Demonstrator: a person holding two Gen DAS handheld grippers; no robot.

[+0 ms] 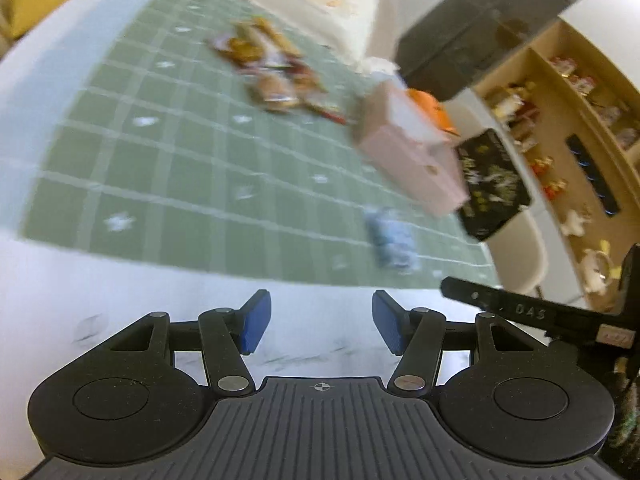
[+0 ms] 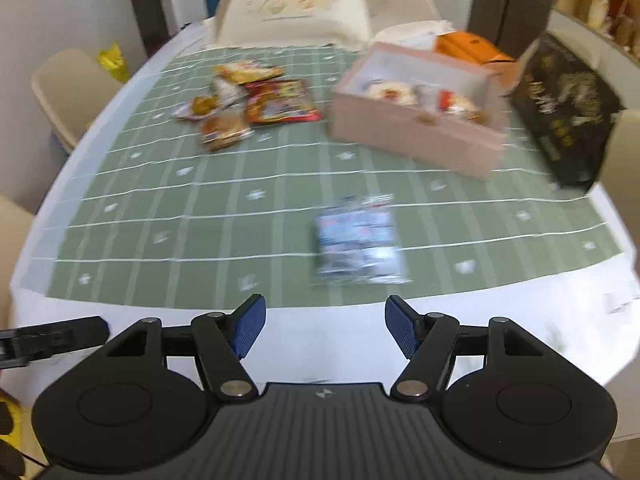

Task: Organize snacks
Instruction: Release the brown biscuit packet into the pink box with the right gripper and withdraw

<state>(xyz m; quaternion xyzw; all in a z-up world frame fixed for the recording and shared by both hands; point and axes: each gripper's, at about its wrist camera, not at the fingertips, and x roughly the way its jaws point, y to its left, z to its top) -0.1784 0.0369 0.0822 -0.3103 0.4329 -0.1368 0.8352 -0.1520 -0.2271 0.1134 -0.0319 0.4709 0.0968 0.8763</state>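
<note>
Both my left gripper (image 1: 321,326) and right gripper (image 2: 325,328) spread, empty. Pink box (image 2: 416,136) far right holds some snacks; blue packet (image 2: 358,246) near, snack pile (image 2: 248,100) far left still out.

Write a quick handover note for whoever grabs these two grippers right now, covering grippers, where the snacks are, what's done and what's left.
Left gripper: open, nothing between the pads.
Right gripper: open, empty, facing the blue-white packet lying alone on the green tablecloth.
Pink box: open, on the cloth's far right, already holding several snacks.
Snack pile: a handful of packets loose on the cloth, far left of the box.
Left to do: the blue-white packet, probably first since it is nearest, then the pile.
</note>
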